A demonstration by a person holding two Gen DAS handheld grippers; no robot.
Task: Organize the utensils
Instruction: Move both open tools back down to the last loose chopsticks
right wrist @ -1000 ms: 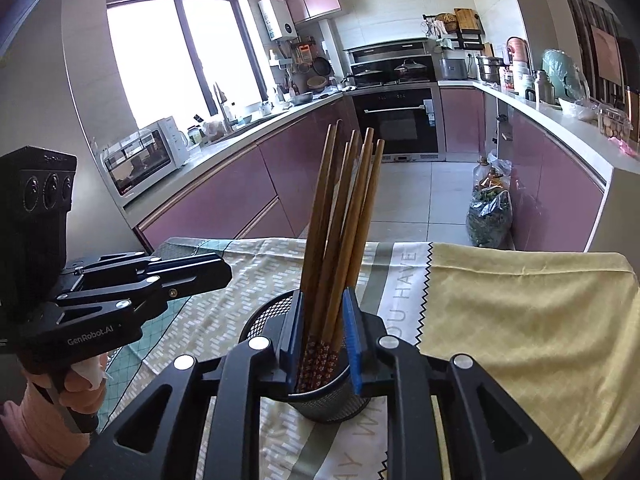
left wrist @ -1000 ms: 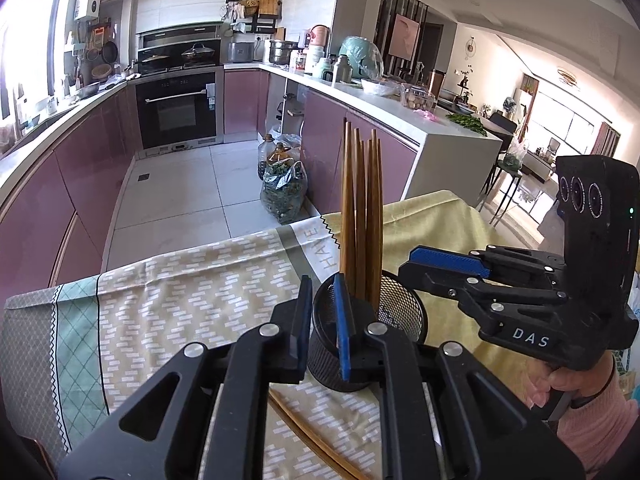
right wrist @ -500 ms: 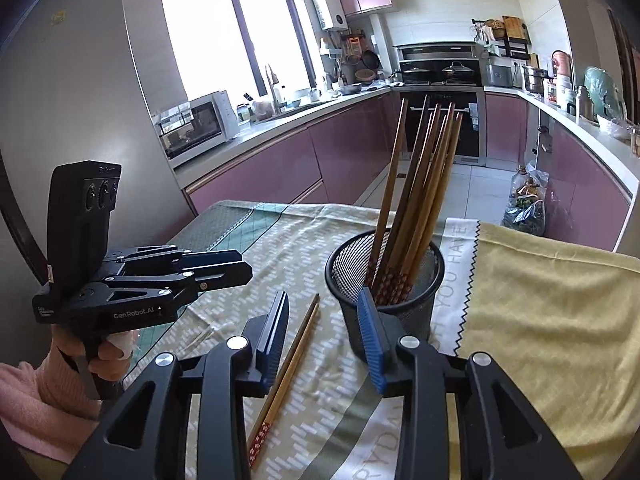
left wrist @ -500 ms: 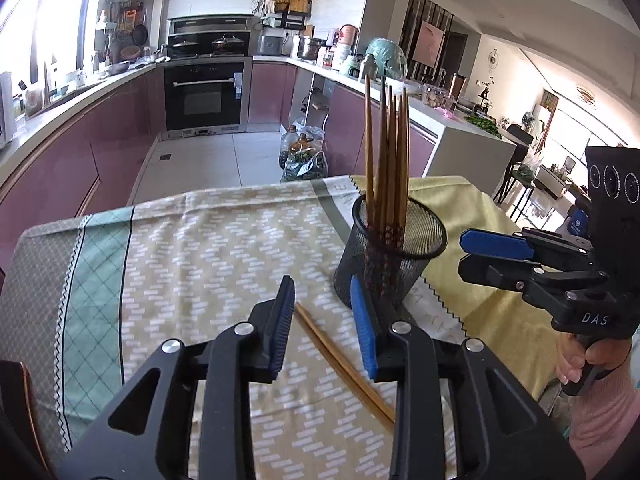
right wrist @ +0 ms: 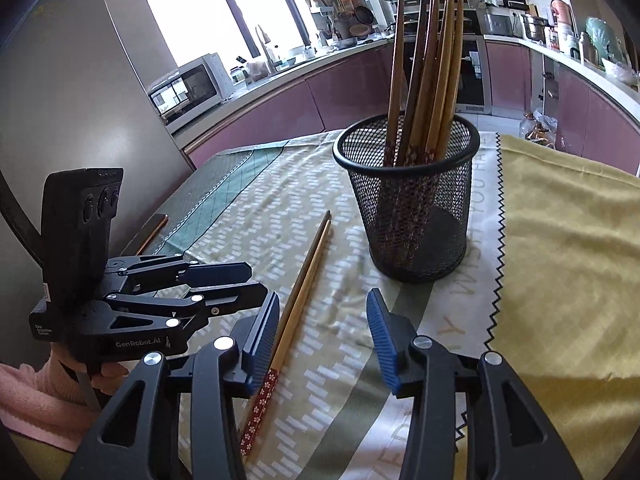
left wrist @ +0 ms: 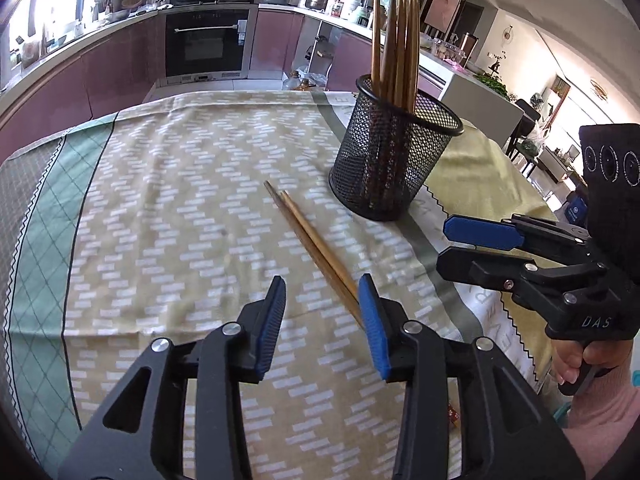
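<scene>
With both tools' jaws just opening and empty, left tool point(left wrist: 322, 312) should straddle the chopstick pair point(left wrist: 312, 246) squarely, clamp mid-length, then lift to the mesh holder point(left wrist: 394, 156); right tool point(right wrist: 322, 334) steadies.

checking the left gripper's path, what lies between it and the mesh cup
In the left wrist view, the loose pair of chopsticks lies on the tablecloth between the open left gripper and the mesh cup; otherwise only bare cloth.

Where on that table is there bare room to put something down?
Two bare patches: the yellow cloth right of the mesh cup, and the patterned cloth between the green border and the loose chopsticks. It is crowded near the front edge, where both claws, the left claw and the right claw, hover open.
</scene>
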